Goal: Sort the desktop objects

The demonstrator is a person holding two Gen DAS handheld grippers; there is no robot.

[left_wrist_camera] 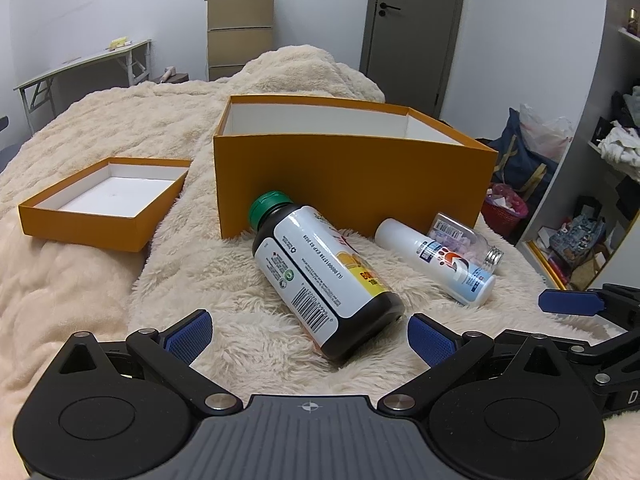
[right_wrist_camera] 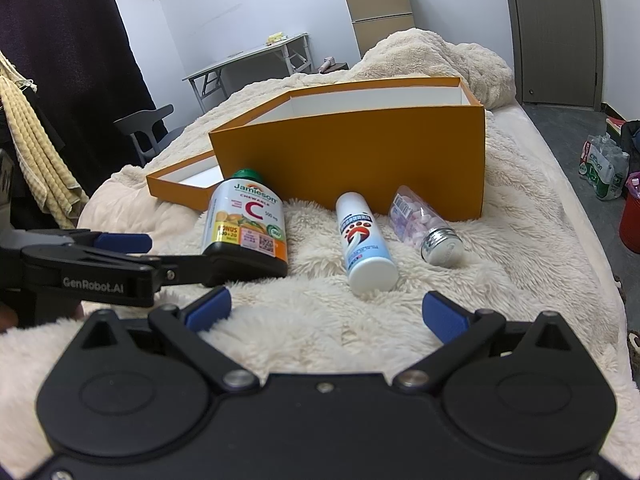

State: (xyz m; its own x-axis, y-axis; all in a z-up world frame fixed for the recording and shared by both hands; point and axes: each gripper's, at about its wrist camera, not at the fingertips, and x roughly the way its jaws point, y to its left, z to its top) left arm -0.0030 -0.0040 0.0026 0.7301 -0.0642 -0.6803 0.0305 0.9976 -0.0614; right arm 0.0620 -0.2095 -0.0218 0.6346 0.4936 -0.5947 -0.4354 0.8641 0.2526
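A dark vitamin bottle (left_wrist_camera: 320, 280) with a green cap lies on its side on the fluffy blanket, cap toward the orange box (left_wrist_camera: 352, 184). My left gripper (left_wrist_camera: 308, 338) is open, its blue pads (left_wrist_camera: 188, 336) on either side of the bottle's base, not touching it. To the right lie a white bottle (left_wrist_camera: 436, 264) and a clear pill jar (left_wrist_camera: 468, 240) with a silver cap. My right gripper (right_wrist_camera: 326, 312) is open and holds nothing, just short of the white bottle (right_wrist_camera: 366, 240). The vitamin bottle (right_wrist_camera: 248, 224), pill jar (right_wrist_camera: 424, 220) and left gripper (right_wrist_camera: 168, 256) also show in the right wrist view.
The orange box (right_wrist_camera: 360, 152) is open with a white inside. Its lid (left_wrist_camera: 104, 204) lies upside down to the left. A cream blanket (left_wrist_camera: 224, 264) covers the bed. Beyond are a folding table (left_wrist_camera: 88, 60), a chair (right_wrist_camera: 148, 128), a cabinet (left_wrist_camera: 240, 24) and floor clutter (left_wrist_camera: 520, 152).
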